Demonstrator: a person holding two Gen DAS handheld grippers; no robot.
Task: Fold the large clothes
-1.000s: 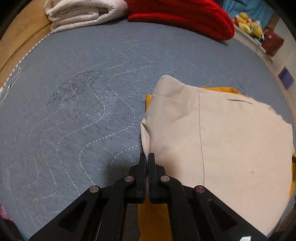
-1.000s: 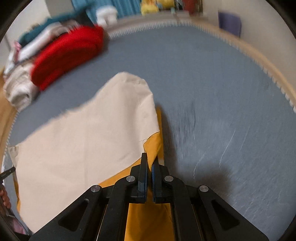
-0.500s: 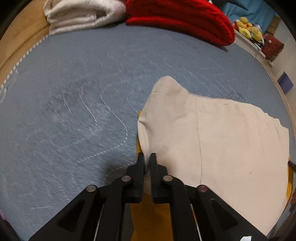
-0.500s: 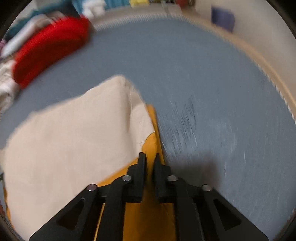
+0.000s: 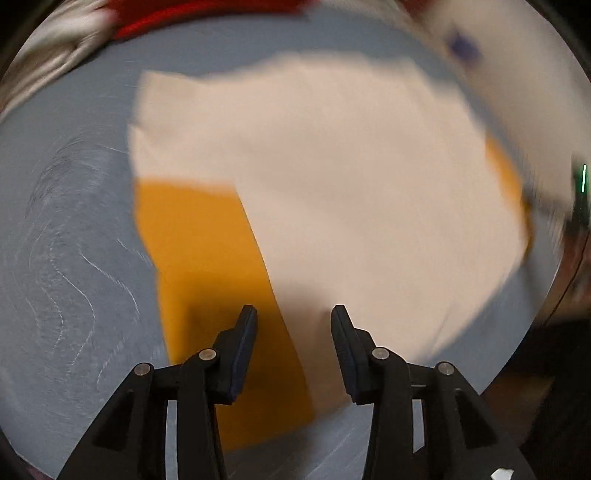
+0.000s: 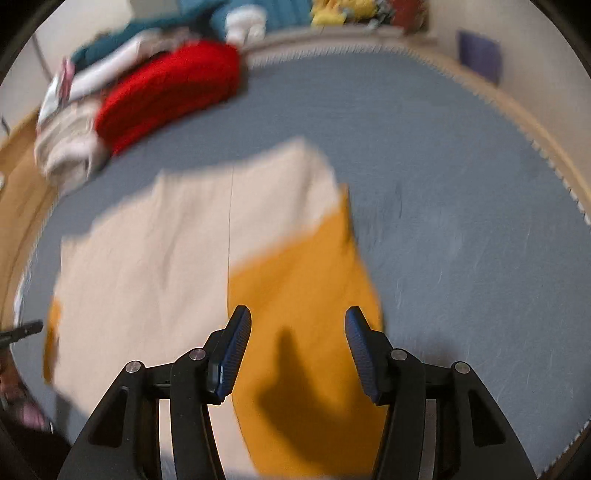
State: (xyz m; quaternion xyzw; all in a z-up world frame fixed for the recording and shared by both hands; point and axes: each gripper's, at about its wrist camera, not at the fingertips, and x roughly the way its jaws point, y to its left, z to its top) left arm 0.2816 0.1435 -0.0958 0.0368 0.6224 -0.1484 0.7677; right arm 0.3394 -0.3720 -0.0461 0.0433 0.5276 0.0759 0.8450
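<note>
A large garment lies flat on the grey-blue quilted bed, its beige side (image 5: 332,177) folded over its mustard-yellow side (image 5: 207,251). In the right wrist view the beige part (image 6: 155,258) is at left and the yellow part (image 6: 303,295) lies under the gripper. My left gripper (image 5: 293,325) is open and empty, just above the edge where beige meets yellow. My right gripper (image 6: 295,328) is open and empty above the yellow part, casting a shadow on it. Both views are motion-blurred.
A folded red knit (image 6: 166,88) and folded cream and white clothes (image 6: 70,144) are stacked at the far side of the bed (image 6: 461,184). Soft toys (image 6: 343,9) sit beyond the bed's fringed edge. A purple object (image 6: 480,55) stands by the wall.
Both grippers have opened and let go of the garment, which now lies flat. Both have pulled back and up, so more of the yellow side shows.
</note>
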